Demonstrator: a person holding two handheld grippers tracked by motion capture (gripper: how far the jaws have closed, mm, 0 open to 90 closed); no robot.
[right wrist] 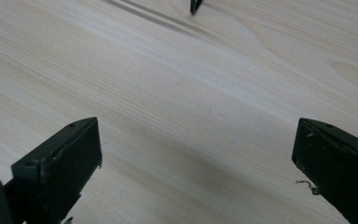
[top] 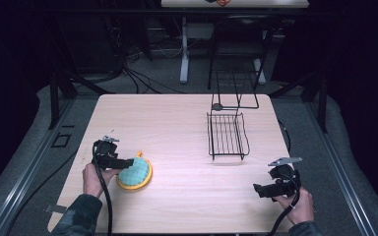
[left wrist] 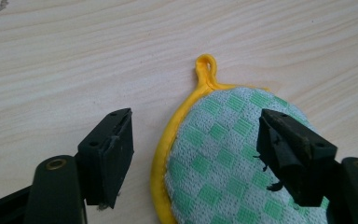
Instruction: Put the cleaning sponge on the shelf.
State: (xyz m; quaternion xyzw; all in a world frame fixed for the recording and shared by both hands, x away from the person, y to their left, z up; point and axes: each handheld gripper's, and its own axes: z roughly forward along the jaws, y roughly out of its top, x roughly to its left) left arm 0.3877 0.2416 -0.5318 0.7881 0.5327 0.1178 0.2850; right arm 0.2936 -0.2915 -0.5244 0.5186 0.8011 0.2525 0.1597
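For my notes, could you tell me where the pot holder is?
The pot holder lies on the table's near-left part in the high view, at the left hand-held gripper.

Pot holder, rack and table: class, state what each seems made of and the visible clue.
Pot holder: woven cloth, apparently terry; checked green-white texture, yellow fabric binding with loop.
Rack: thin black wire, probably coated metal; open parallel bars.
Table: pale wood or wood-look laminate; matte grain lines.

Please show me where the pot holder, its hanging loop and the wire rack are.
pot holder (left wrist: 223, 163), left gripper view, on its green checked middle.
hanging loop (left wrist: 206, 65), left gripper view, on the yellow loop.
wire rack (top: 226, 135), high view, on its basket bars.
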